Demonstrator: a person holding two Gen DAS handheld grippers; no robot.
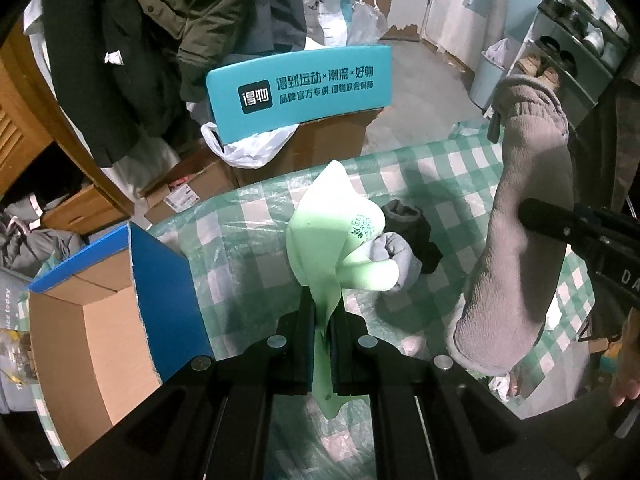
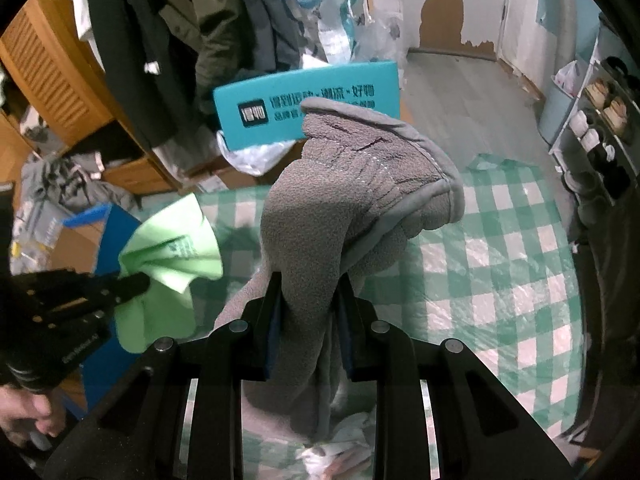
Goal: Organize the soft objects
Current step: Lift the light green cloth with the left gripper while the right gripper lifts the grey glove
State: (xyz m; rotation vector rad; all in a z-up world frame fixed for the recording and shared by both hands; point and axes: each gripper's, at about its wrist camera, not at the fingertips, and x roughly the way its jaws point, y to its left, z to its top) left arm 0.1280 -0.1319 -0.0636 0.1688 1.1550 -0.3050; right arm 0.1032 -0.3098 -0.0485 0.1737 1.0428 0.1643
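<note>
Two items are lifted, my left gripper (image 1: 324,312) clamped on the green cloth (image 1: 336,232), right gripper (image 2: 310,300) clamped on the grey fleece (image 2: 340,200); box (image 1: 92,320) unfilled, rolled socks (image 1: 404,236) remain.

Dim, cool indoor light; both fisheye views bend strongly and darken to black at the rims. Glare streaks the plastic-covered checked cloth (image 1: 420,176), soft shadows fall beneath hanging items, and the nearest edges blur.
</note>
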